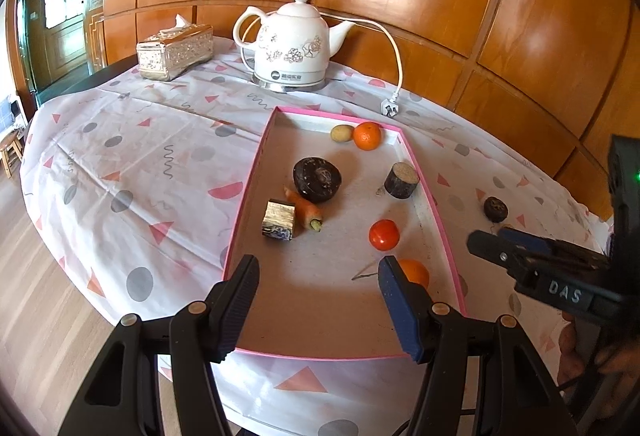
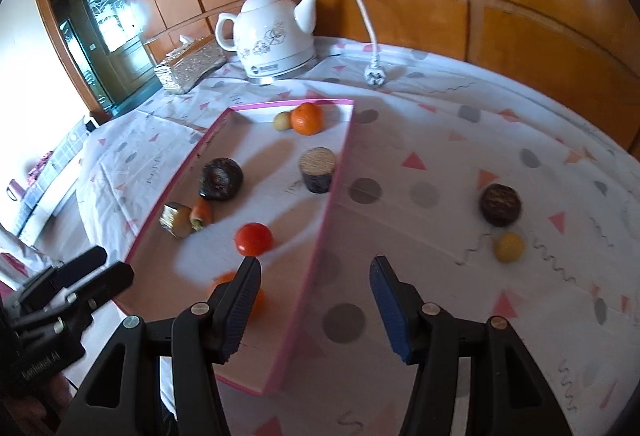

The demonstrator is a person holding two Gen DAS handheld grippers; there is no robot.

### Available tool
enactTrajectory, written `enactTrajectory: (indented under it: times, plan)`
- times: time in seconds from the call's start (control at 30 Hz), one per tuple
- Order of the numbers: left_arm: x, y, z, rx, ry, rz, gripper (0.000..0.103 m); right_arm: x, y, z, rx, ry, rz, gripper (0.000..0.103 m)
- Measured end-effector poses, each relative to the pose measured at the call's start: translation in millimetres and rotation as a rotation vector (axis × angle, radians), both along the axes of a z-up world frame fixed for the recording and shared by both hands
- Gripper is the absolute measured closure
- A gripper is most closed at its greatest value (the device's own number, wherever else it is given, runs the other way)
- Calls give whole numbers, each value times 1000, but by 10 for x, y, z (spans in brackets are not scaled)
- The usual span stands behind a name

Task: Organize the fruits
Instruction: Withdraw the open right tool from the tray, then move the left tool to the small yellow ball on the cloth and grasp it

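The pink-rimmed tray (image 1: 256, 172) lies on the desk (image 1: 132, 140) and already holds most items: an orange (image 1: 367, 135), a small potato (image 1: 341, 133), a dark round fruit (image 1: 317, 179), a carrot (image 1: 304, 207), a tomato (image 1: 384, 235) and a second orange (image 1: 416, 272) at the near right edge. Two items are outside the tray on the cloth: a dark fruit (image 2: 500, 205) and, just beside it, a small yellow fruit (image 2: 509, 246). The left claw (image 1: 318, 278) hangs over the near end of the tray, jaws apart and empty. The right claw (image 2: 314, 278) straddles the tray's right rim, jaws apart, nothing between them. Judged step: a placement into the tray is complete and the right claw is free. The next move calls for carrying the right claw rightward to the two loose fruits, centring the jaws on one, and closing gently, since round fruit may roll.
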State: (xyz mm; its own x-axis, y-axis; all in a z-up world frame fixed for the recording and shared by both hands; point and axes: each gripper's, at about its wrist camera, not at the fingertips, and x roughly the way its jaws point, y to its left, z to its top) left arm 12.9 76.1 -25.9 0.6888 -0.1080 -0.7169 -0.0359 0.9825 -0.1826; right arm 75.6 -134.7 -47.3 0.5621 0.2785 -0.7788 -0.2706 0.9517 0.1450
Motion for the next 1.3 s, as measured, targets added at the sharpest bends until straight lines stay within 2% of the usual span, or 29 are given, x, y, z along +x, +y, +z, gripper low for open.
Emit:
enactTrajectory:
  times: [0.23,0.4,0.87,1.13,1.3]
  plan:
    - [-4,-100,18,16,-1,-32,40,-231,-211,1,-65,-63,-79,45]
    - [-4,-179,16,26,2,-58,40,-391,-435,-80,-119,-74,-148,45]
    - [15,-446,74,57,-7,-142,40,-718,-1294,-262,-169,-44,-415,45]
    - [75,-716,73,70,6,-243,40,-965,-1855,-350,-198,-22,-608,45]
    - [94,-900,102,69,11,-300,40,-1088,-2055,-395,-190,-9,-664,45]
